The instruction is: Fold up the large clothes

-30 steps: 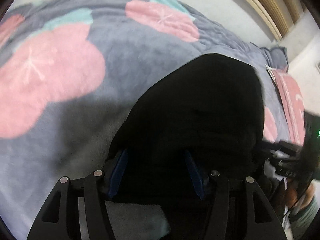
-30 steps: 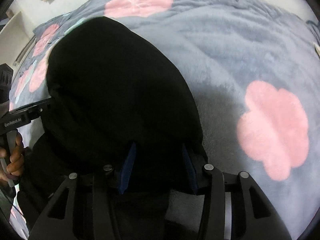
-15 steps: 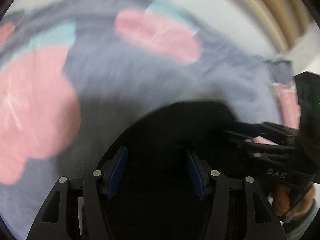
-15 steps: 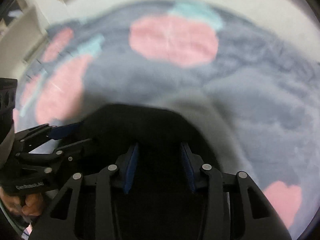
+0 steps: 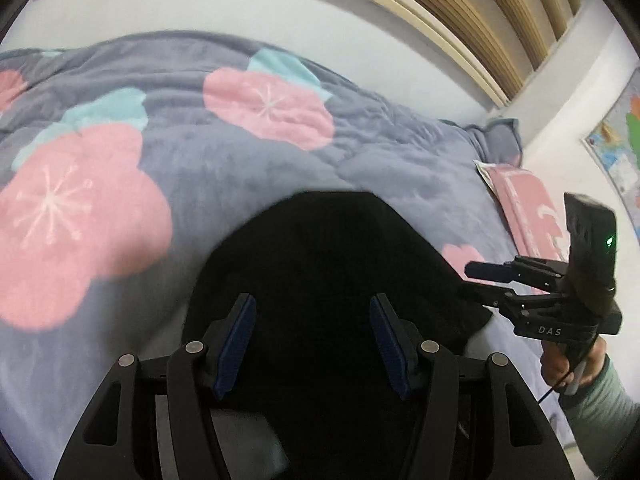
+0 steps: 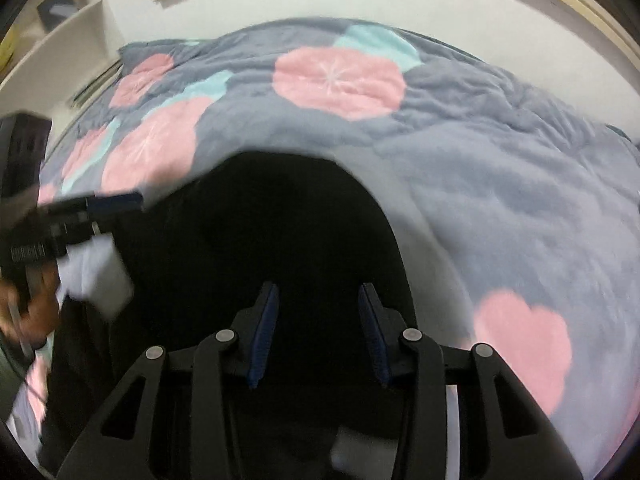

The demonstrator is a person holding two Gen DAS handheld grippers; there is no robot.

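Note:
A large black garment lies on a grey bedspread with pink flowers; it also shows in the right wrist view. My left gripper hovers over the garment's near part with its blue-padded fingers spread wide and nothing between them. My right gripper stands the same way, open over the cloth. In the left wrist view the right gripper reaches in from the right at the garment's edge. In the right wrist view the left gripper reaches in from the left.
The bedspread stretches far ahead to a white wall. A pink pillow lies at the bed's right end. Wooden slats are above. A white shelf stands at the left.
Both grippers have pulled back and tilted up from the garment. The black cloth, earlier bunched high in front of the fingers, now lies lower and flatter on the bed.

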